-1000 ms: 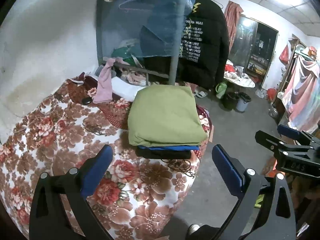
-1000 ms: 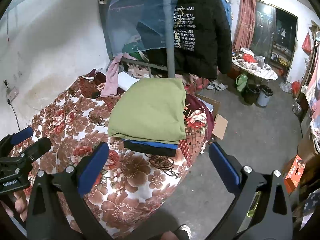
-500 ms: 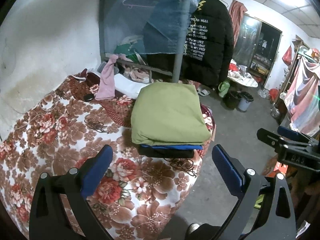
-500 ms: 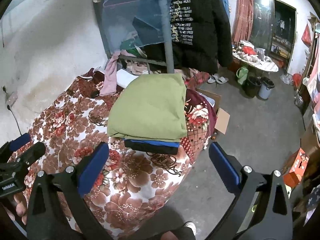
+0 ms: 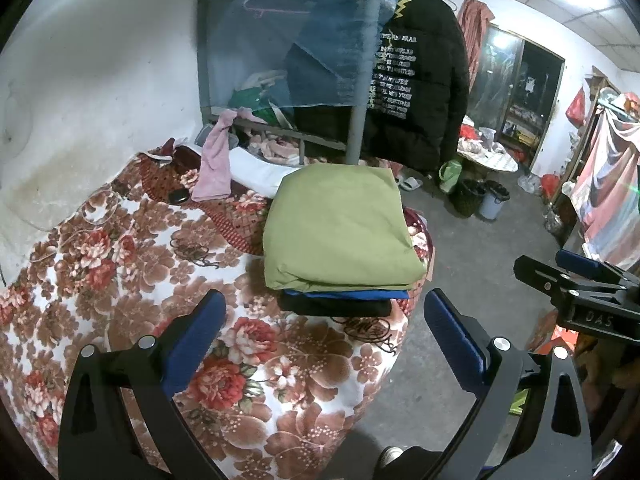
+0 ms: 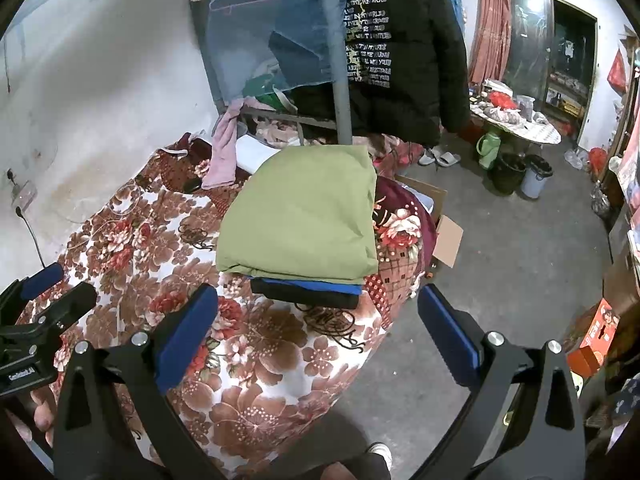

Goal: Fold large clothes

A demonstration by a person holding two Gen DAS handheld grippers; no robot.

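A folded olive-green garment (image 5: 340, 228) lies on top of a stack with a blue garment (image 5: 352, 294) and a black one (image 5: 336, 306) under it, on a floral bedspread (image 5: 140, 264). The stack also shows in the right wrist view (image 6: 304, 216). My left gripper (image 5: 324, 332) is open and empty, held back from the stack above the bed's near corner. My right gripper (image 6: 316, 328) is open and empty too, a little to the right of it. Each gripper shows in the other's view: the right one (image 5: 580, 284), the left one (image 6: 44, 300).
A black jacket (image 5: 416, 92) hangs on a grey pole (image 5: 360, 112) behind the bed. A pink cloth (image 5: 216, 160) and white cloth (image 5: 256, 170) lie at the bed's far end. Bare concrete floor (image 6: 520, 264), bins (image 6: 520, 172) and a cardboard box (image 6: 444, 224) are to the right.
Both grippers have drifted slightly, so the scene sits a little lower in both views. They stay open and empty. The stack has not moved.
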